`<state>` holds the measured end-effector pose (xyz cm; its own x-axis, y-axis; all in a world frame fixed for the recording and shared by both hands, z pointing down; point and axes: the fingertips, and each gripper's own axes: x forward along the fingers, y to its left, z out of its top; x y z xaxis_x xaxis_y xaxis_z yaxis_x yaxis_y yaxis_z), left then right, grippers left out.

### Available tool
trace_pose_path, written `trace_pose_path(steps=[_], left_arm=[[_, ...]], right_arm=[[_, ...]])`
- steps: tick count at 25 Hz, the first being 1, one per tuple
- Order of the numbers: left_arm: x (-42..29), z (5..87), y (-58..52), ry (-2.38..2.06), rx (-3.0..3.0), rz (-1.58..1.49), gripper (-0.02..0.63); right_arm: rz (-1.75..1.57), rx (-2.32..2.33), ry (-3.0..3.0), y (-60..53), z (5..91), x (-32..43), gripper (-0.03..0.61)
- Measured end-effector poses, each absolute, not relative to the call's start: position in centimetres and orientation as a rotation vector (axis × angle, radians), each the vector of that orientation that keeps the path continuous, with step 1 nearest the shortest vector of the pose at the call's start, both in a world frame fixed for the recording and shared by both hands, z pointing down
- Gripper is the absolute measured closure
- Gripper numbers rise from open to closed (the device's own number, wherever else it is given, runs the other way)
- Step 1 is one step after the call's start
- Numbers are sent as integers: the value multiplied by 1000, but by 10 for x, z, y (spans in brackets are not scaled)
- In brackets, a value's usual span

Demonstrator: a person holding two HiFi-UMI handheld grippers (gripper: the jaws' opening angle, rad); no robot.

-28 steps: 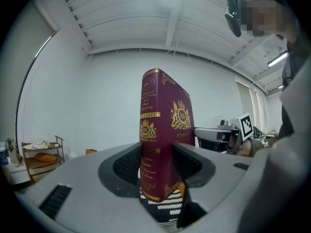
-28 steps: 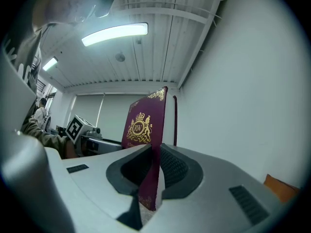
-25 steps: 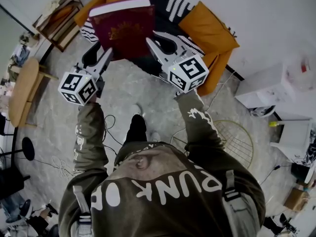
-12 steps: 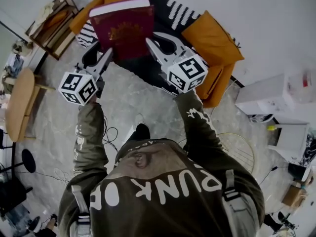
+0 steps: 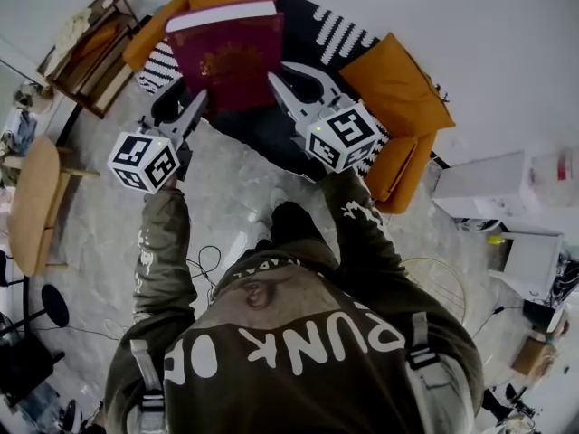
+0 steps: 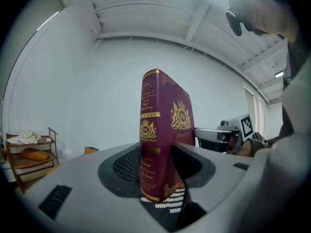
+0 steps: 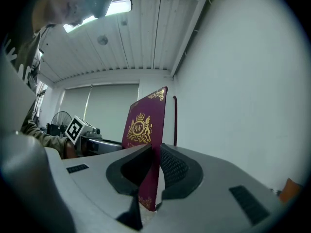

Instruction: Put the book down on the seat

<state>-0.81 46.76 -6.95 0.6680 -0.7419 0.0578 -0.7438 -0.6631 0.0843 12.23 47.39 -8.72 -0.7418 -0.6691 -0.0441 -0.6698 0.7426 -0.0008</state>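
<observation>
Hanging in the air over the sofa [image 5: 268, 136], a dark red book [image 5: 228, 54] with gold print is carried between the two claws. It is seen from above with its cover facing up and its white page edge turned to the far side. It has not been set down on the seat.

The left claw [image 5: 195, 107] is pressed onto the near left corner of the book. In the left gripper view the spine and cover are seen pinched between the two ribbed pads, with the book rising upright out of them. The right claw [image 5: 277, 83] is clamped on the near right edge. In the right gripper view a thin edge of the cover is seen squeezed between the jaws, with the white pages just to its right. A cube with square markers [image 5: 344, 137] is carried on the near end of each claw.

The sofa is fitted with orange cushions [image 5: 398, 81] and draped with a black and white patterned throw [image 5: 340, 33]. A wooden shelf [image 5: 89, 36] is placed at the far left, a round wooden table [image 5: 31, 204] at the left and a white cabinet [image 5: 485, 184] at the right. The person's olive sleeves and printed top are seen in the near part of the head view.
</observation>
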Motion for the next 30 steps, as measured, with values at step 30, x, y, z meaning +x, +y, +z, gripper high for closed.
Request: trace_pose_path(steps=[30], left_arm=[[-41, 23, 139, -1332, 2556, 138, 416]], right_arm=[[-249, -974, 2983, 128, 6, 88, 517]])
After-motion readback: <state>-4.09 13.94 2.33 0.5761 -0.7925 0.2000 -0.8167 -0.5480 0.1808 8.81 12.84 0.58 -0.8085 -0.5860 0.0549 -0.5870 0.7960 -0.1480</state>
